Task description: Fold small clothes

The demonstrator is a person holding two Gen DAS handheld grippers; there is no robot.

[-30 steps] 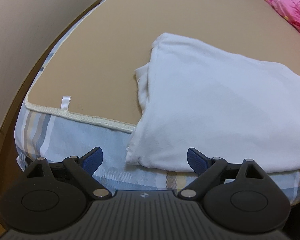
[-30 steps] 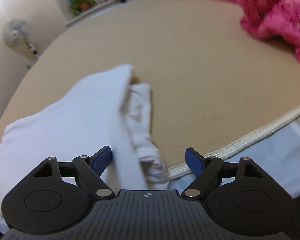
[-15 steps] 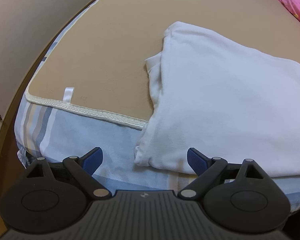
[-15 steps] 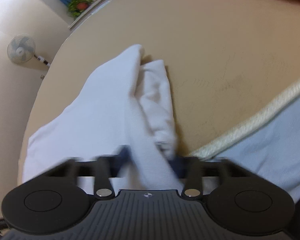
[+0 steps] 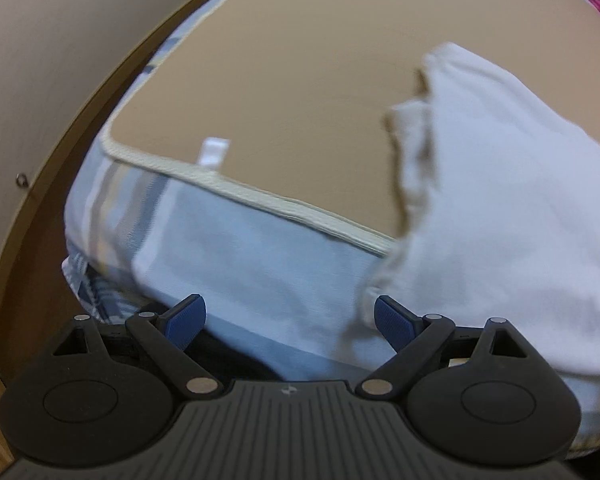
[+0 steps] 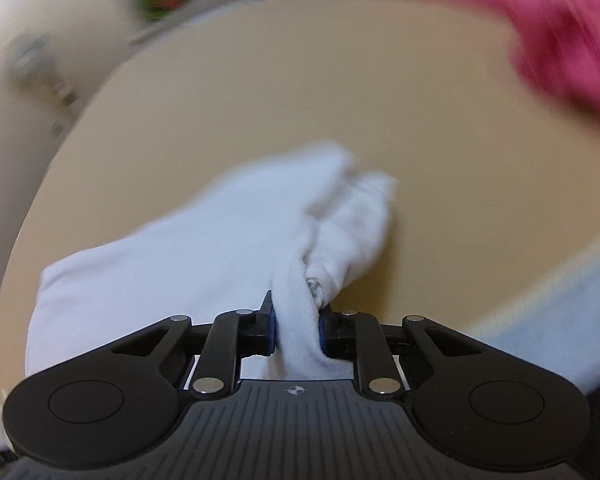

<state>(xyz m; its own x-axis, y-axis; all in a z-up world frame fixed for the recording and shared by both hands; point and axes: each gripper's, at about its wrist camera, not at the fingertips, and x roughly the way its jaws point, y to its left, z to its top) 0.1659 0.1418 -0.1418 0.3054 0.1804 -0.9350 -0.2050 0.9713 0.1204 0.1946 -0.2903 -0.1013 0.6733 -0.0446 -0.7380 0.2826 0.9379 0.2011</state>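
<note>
Already the right tool [image 6: 296,330] has just closed, pinching the folded white cotton garment's [image 6: 204,256] near corner; the garment runs away ahead-left, while the left tool [image 5: 290,322], spread empty, has its other corner just right.

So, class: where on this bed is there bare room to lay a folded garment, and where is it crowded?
Free: the tan mat between its cream edging and the white garment, and the stretch beyond that garment. Crowded: the far right, under the pink cloth, and the near edge where the right tool pinches the garment.

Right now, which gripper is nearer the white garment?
Right. The right gripper is clamped on the white garment; its jaws just closed. The left gripper is open beside its corner, not gripping.
</note>
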